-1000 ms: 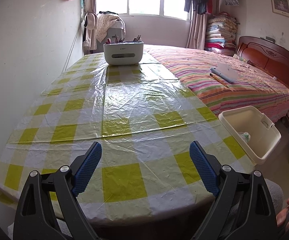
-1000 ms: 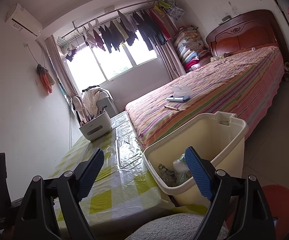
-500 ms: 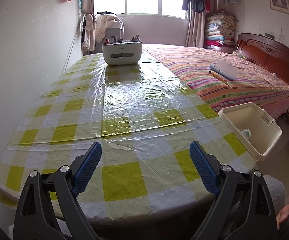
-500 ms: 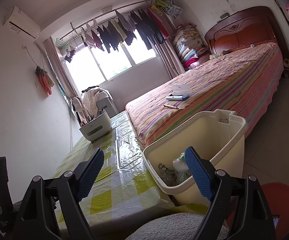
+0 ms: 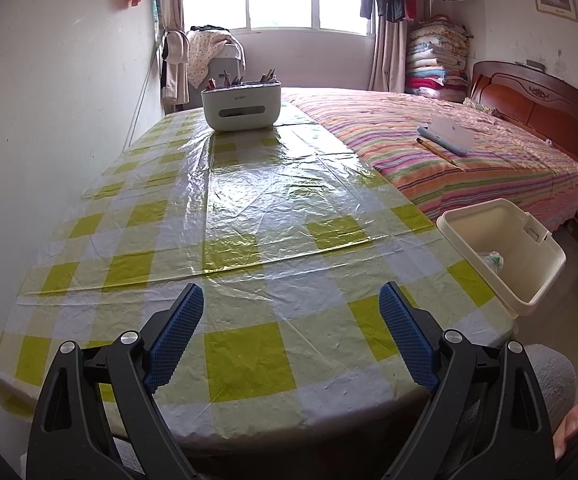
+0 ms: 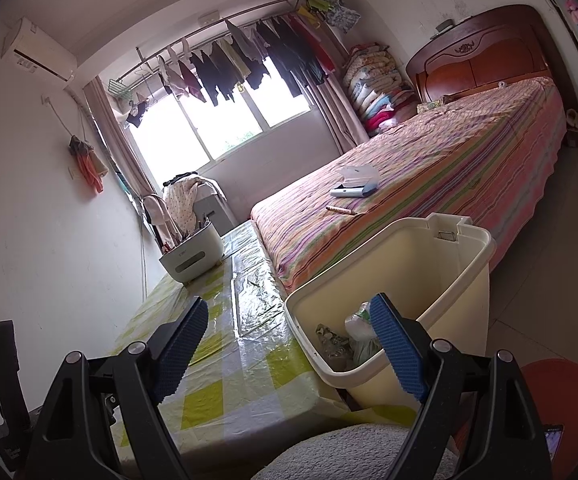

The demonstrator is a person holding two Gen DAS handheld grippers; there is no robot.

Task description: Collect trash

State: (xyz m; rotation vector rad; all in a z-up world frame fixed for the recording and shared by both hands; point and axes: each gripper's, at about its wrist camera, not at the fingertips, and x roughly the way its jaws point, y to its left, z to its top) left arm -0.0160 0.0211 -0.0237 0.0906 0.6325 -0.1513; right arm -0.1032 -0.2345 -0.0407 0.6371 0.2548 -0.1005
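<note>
On the left I see a plain white wall, and next to it the long table under a glossy plastic cloth with yellow-green and pale squares; the film is wrinkled and shines strongly under the window light. At its far end stands a white rounded plastic box with a slot in the front and thin sticks coming out of the top. My left gripper hangs over the near edge of the table, its black frame wide apart, and the blue pads with a fine ribbed surface hold nothing between them.

More to the right, just beside the table edge, is the cream plastic bin, rectangular with rounded corners and a small metal catch on the rim. The trash, crumpled plastic wrappers and a knotted bag, lies at the bottom of it. My right gripper is also wide open and empty, with the bin behind its right finger.

Further right is the bed with a striped cover and a dark carved wooden headboard.
</note>
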